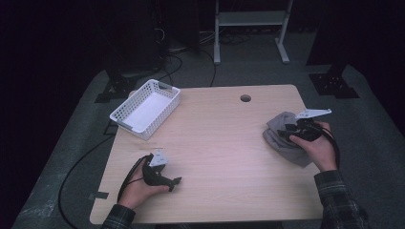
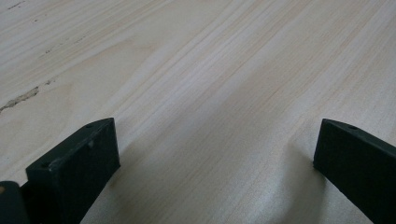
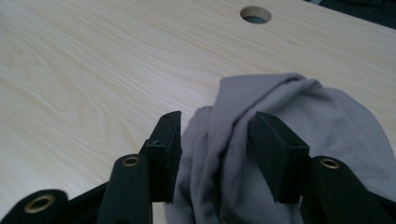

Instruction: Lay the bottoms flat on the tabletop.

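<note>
At the right edge of the bench (image 1: pixel 215 143), the grey cloth (image 3: pixel 299 121) lies bunched, a fold standing between the right gripper (image 3: pixel 215 140)'s parted jaws, which do not clamp it. If they close on that thin ridge alone, it may slip free. The left gripper (image 2: pixel 215 154) rests released, empty.

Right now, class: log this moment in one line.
right gripper: jaws astride crumpled grey cloth | left gripper: open, empty, over wooden table
</note>
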